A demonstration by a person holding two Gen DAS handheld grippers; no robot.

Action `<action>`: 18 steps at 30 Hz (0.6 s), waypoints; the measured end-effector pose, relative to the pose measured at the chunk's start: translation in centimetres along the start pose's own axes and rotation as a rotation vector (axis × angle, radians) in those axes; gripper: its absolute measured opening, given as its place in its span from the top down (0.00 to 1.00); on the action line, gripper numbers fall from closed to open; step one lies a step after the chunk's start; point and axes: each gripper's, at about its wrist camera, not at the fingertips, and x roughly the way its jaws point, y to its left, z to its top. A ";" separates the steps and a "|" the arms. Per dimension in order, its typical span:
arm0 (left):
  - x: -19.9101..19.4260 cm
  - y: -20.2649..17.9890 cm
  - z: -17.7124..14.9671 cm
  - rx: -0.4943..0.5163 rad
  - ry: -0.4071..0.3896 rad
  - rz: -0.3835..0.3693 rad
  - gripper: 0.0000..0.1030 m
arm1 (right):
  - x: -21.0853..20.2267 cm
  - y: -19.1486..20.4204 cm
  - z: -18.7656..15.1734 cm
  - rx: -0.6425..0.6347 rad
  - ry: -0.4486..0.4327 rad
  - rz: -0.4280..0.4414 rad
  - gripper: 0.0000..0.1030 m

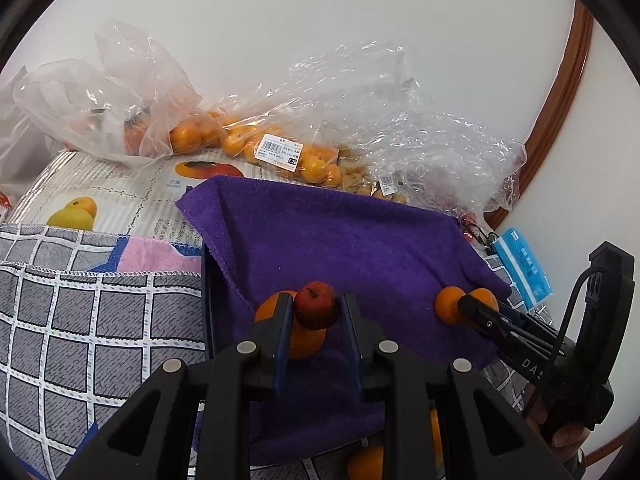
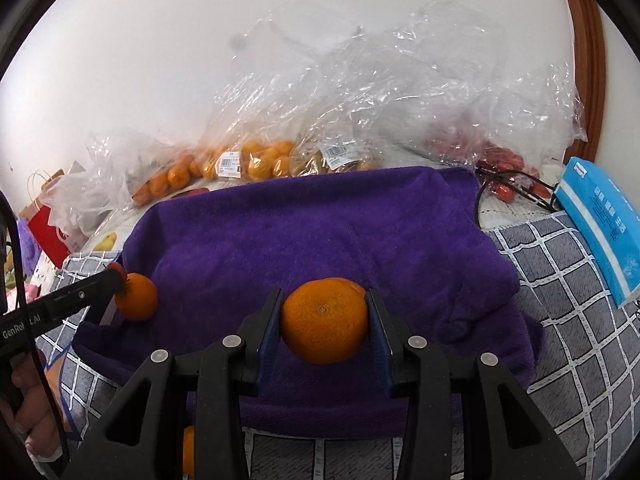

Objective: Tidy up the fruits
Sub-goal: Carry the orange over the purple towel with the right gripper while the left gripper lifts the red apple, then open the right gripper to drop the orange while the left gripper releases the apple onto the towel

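Note:
My left gripper [image 1: 316, 306] is shut on a small red apple [image 1: 316, 304], held above the purple towel [image 1: 340, 240]. An orange [image 1: 306, 342] lies on the towel just below it. My right gripper [image 2: 324, 312] is shut on an orange [image 2: 324, 320] over the towel's near right part [image 2: 320, 232]; it also shows in the left wrist view [image 1: 466, 306]. The left gripper shows at the left of the right wrist view [image 2: 116, 280], next to the loose orange [image 2: 138, 296].
Clear plastic bags of oranges [image 1: 256, 140] and small red fruits [image 2: 500, 164] lie behind the towel against the wall. A blue tissue pack [image 2: 604, 224] lies at the right. Checked grey cloth [image 1: 80, 320] surrounds the towel. More oranges [image 1: 366, 464] sit at the near edge.

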 end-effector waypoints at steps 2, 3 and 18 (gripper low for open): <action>-0.1 0.0 0.0 -0.002 -0.002 -0.008 0.78 | 0.0 0.2 0.0 -0.005 -0.001 0.004 0.61; -0.1 0.0 0.0 -0.005 -0.004 -0.017 0.78 | 0.0 0.3 0.0 -0.007 -0.001 0.003 0.61; 0.4 -1.0 -0.5 0.048 0.003 -0.011 0.78 | -0.3 1.3 -0.2 -0.039 -0.001 0.030 0.60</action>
